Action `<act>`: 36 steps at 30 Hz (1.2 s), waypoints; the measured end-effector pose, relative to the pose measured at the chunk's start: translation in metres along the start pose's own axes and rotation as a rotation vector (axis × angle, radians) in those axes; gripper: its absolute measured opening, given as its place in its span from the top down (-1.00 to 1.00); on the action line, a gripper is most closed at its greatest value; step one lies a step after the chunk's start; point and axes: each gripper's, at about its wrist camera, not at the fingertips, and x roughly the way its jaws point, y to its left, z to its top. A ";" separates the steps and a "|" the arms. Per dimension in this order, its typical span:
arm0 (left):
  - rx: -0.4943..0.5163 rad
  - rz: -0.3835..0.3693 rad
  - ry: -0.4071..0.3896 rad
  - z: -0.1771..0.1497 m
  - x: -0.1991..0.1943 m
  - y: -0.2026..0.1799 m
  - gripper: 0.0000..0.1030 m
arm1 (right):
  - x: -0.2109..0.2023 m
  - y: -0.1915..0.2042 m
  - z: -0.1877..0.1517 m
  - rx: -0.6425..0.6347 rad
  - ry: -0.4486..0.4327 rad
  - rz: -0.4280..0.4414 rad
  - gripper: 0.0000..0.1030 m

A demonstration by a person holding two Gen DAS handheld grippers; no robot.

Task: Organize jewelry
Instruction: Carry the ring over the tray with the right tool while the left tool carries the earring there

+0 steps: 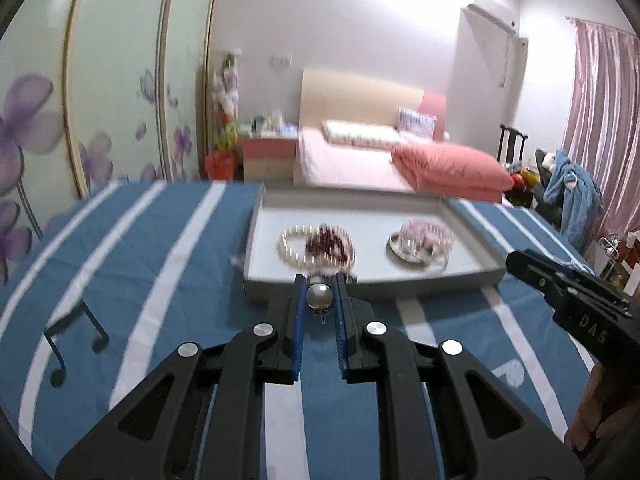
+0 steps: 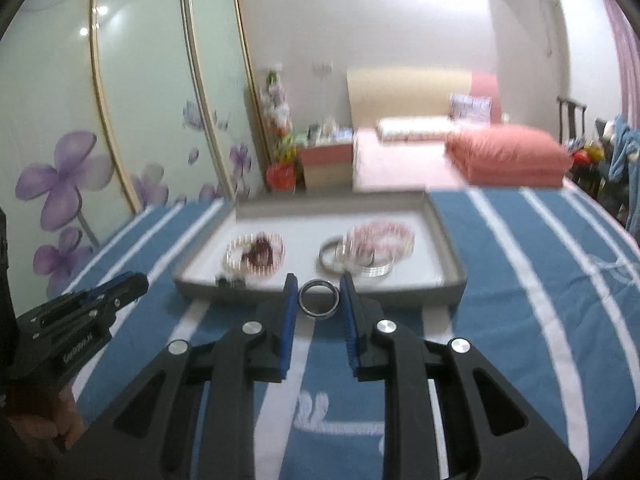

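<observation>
My left gripper (image 1: 319,285) is shut on a pearl earring (image 1: 319,295), held above the cloth just before the near wall of the grey tray (image 1: 360,286). My right gripper (image 2: 319,284) is shut on a dark metal ring (image 2: 319,299), also just before the tray (image 2: 320,294). In the tray lie a pearl bracelet (image 1: 294,245) with a dark red bead piece (image 1: 326,241), and a silver bangle (image 1: 408,250) with a pink bead bracelet (image 1: 426,236). Each gripper shows in the other's view: the right one in the left wrist view (image 1: 516,258) and the left one in the right wrist view (image 2: 140,280).
The tray stands on a blue cloth with white stripes (image 1: 140,280). Beyond it are a bed with a pink pillow (image 1: 448,168), a bedside cabinet (image 1: 268,156) and a wardrobe with purple flowers (image 1: 80,120). A chair with clothes (image 1: 568,184) stands at the right.
</observation>
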 end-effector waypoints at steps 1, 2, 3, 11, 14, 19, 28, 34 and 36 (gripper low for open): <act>0.006 0.004 -0.018 0.003 -0.001 -0.002 0.73 | -0.004 0.001 0.003 -0.006 -0.032 -0.011 0.58; 0.012 0.008 -0.033 0.005 -0.002 -0.003 0.73 | -0.007 0.003 0.006 -0.013 -0.060 -0.022 0.58; 0.020 0.014 -0.054 0.007 -0.004 -0.005 0.73 | -0.011 0.005 0.009 -0.022 -0.094 -0.036 0.58; 0.055 0.018 -0.140 0.015 -0.009 -0.018 0.73 | -0.026 0.013 0.018 -0.093 -0.252 -0.112 0.58; 0.066 0.009 -0.153 0.016 -0.007 -0.022 0.73 | -0.023 0.013 0.020 -0.100 -0.261 -0.117 0.58; 0.072 0.013 -0.158 0.020 -0.002 -0.023 0.73 | -0.018 0.010 0.023 -0.094 -0.256 -0.121 0.58; 0.073 0.021 -0.153 0.019 0.002 -0.024 0.73 | -0.009 0.012 0.024 -0.087 -0.254 -0.128 0.58; 0.070 0.036 -0.146 0.021 0.006 -0.026 0.73 | -0.006 0.012 0.022 -0.082 -0.252 -0.131 0.58; 0.070 0.045 -0.145 0.022 0.006 -0.027 0.73 | -0.006 0.012 0.022 -0.083 -0.253 -0.131 0.58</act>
